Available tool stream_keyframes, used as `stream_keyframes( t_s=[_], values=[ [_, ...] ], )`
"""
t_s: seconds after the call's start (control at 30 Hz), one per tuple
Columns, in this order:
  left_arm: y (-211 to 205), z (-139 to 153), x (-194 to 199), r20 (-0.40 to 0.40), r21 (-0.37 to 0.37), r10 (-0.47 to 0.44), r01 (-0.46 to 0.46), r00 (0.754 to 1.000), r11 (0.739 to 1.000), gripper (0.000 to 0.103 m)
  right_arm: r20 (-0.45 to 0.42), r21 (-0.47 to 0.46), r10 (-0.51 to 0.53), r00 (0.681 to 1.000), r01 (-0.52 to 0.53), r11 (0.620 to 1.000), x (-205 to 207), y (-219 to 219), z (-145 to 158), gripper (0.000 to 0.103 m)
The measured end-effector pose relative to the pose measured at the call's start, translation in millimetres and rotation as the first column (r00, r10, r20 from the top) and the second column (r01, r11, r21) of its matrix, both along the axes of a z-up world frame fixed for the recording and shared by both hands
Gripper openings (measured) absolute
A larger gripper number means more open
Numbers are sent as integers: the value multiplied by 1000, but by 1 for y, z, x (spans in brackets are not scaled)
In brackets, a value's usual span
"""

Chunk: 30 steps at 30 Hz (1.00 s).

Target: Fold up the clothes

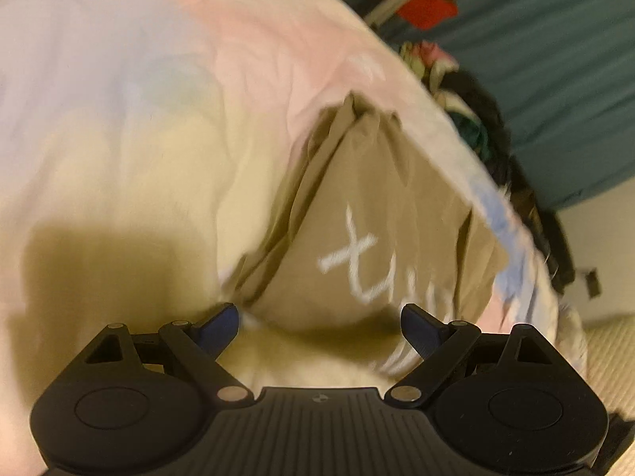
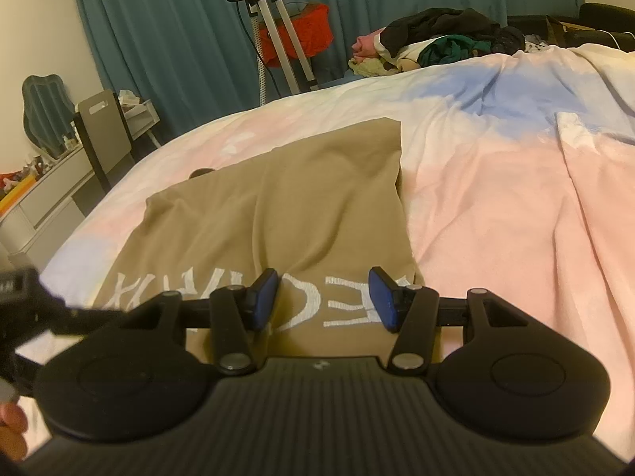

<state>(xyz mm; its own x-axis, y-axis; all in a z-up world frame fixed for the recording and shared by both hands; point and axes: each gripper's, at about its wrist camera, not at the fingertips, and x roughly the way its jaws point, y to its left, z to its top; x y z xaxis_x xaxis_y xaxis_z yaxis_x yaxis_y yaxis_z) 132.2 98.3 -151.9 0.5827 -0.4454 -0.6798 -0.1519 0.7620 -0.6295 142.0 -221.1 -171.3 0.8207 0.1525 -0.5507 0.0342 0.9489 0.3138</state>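
Tan garment with white lettering lies flat on the bed, on a pastel pink-and-blue cover. In the right wrist view it reads as a narrow, roughly oblong panel: right edge straight, far edge square, near end with the lettering running under the tongs. In the left wrist view its one long side shows several stacked layers of cloth, so at least one lengthwise fold looks to be in place. Picture is motion-blurred; layer count not readable.

Left tongs: spread wide, nothing between the pads, hovering just off the near lettered end of the garment. Right tongs: also spread, empty, over the lettering at the near end. Contact with the cloth cannot be told in either view.

Judgement on step: both tongs free, garment partly folded into a strip. This fits two stages: sides just laid in and the end-to-end fold still to come, or a fold just released and the piece being left as is. Pictures do not settle which.

If a further fold is intended, it calls for a pinch through all layers at both near corners, so the stacked side does not slide apart, and an even lift across the width.

Surroundings: a pile of other clothes at the far edge of the bed, well apart from the garment; teal curtain behind; a metal stand beside the bed.
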Motion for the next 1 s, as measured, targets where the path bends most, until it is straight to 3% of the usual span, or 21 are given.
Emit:
stream_keyframes(
  t_s=[0.07, 0.17, 0.3, 0.43, 0.5, 0.53, 0.6, 0.7, 0.73, 0.8, 0.83, 0.87, 0.9, 0.97, 1.0],
  values=[
    [2, 4, 0, 62, -44, 13, -10, 998, 999, 90, 0, 2, -2, 1000, 2, 1000, 0, 0, 0, 54],
    [2, 4, 2, 85, -70, 19, -13, 996, 997, 88, 0, 12, -9, 1000, 9, 1000, -1, -2, 1, 53],
    [5, -10, 6, 3, -92, 40, -40, 999, 995, 74, 13, 36, -38, 999, 37, 999, -6, -5, 9, 54],
    [12, -14, -1, -19, -148, 72, -74, 997, 986, 72, 41, 79, -89, 995, 86, 993, -14, -13, 21, 56],
    [14, -13, -2, -20, -174, 76, -79, 997, 982, 73, 44, 194, -124, 991, 113, 974, -22, -24, 29, 71],
    [15, -14, -3, -22, -183, 81, -83, 996, 980, 73, 33, 289, -133, 991, 118, 950, -26, -30, 30, 86],
    [16, -17, -3, -40, -204, 85, -91, 996, 975, 72, 9, 468, -149, 989, 128, 874, -36, -44, 32, 88],
    [17, -20, -4, -66, -249, 91, -104, 994, 963, 69, -74, 669, -120, 990, 138, 730, -47, -51, 19, 90],
    [17, -20, -5, -68, -268, 90, -105, 994, 958, 68, -99, 711, -105, 989, 145, 688, -50, -50, 12, 90],
    [14, -21, -3, -66, -291, 82, -98, 994, 952, 63, -146, 750, -71, 987, 158, 642, -51, -42, 0, 90],
    [12, -21, -2, -62, -281, 87, -101, 994, 954, 56, -173, 773, -40, 984, 161, 614, -48, -36, -8, 90],
    [12, -19, -1, -55, -258, 105, -116, 993, 959, 40, -191, 797, 1, 982, 155, 584, -45, -28, -15, 90],
    [12, -17, 0, -48, -238, 121, -129, 991, 963, 33, -199, 821, 45, 979, 141, 553, -41, -21, -22, 90],
    [14, -12, 0, -25, -247, 134, -137, 991, 959, 21, -202, 866, 134, 970, 114, 487, -33, -5, -35, 90],
    [14, -10, 1, -8, -256, 137, -134, 991, 957, 19, -204, 875, 161, 966, 106, 472, -29, 1, -39, 90]
  ],
)
